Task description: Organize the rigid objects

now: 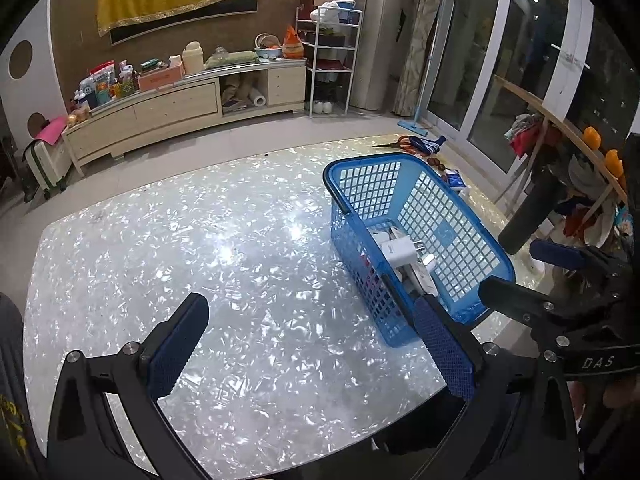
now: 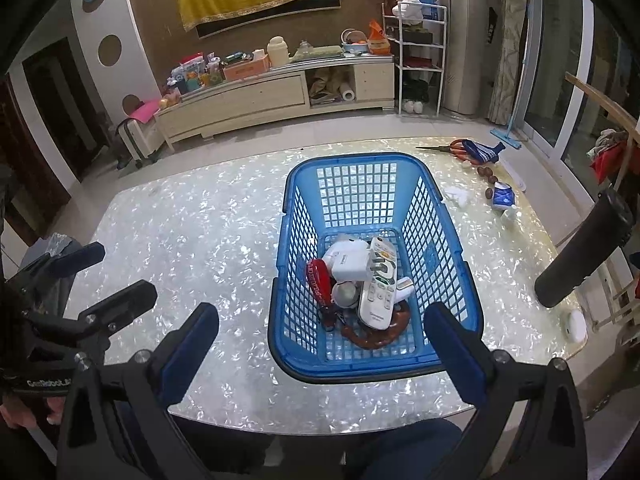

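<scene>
A blue plastic basket (image 2: 376, 374) stands on the shiny pearl-pattern table (image 2: 200, 240). In it lie a white remote (image 2: 378, 288), a white charger plug (image 2: 350, 266), a red strap item (image 2: 318, 282) and a brown ring (image 2: 376, 340). My right gripper (image 2: 322, 340) is open and empty, its jaws held over the basket's near rim. My left gripper (image 1: 312, 344) is open and empty above the table, left of the basket (image 1: 404, 332). The charger plug (image 1: 398, 252) shows in the left wrist view too.
Scissors (image 2: 448, 146), a blue-white cloth (image 2: 484, 150), brown nuts (image 2: 486, 172) and small white items (image 2: 502, 196) lie at the table's far right. A black cylinder (image 2: 584, 248) stands at the right edge. A low cabinet (image 2: 272, 96) stands behind the table.
</scene>
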A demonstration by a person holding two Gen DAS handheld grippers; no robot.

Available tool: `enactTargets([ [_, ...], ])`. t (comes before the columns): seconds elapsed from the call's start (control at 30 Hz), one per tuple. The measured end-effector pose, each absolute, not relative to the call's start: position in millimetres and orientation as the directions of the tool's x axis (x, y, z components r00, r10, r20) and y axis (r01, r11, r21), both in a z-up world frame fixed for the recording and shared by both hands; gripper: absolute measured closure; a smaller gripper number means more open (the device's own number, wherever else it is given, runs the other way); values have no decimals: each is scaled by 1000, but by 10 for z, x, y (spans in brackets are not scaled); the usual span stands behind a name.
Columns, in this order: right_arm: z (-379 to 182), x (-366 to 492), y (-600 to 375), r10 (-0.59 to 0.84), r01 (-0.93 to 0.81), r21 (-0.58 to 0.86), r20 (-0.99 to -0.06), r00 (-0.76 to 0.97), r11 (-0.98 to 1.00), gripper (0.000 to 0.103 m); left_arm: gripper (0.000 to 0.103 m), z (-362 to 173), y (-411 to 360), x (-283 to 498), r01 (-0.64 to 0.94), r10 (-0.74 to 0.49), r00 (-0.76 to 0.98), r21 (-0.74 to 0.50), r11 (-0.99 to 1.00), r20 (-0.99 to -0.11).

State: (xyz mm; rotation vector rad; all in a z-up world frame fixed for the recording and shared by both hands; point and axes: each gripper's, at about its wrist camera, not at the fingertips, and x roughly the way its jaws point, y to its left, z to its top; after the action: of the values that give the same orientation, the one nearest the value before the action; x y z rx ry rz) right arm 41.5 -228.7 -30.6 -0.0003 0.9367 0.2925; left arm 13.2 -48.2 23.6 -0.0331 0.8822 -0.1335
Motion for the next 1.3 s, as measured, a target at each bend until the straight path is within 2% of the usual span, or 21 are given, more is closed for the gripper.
enactTargets([
  [0.6,-277,373,-2249,246,-259,116,-793,557,959,0,0,284,-474,86,130,-173,623,-116,985,-763],
  [1.3,-265,360,-2251,264,-269,131,-790,553,954,0,0,277,-437,99,103,-153,620,-113,988,-770],
])
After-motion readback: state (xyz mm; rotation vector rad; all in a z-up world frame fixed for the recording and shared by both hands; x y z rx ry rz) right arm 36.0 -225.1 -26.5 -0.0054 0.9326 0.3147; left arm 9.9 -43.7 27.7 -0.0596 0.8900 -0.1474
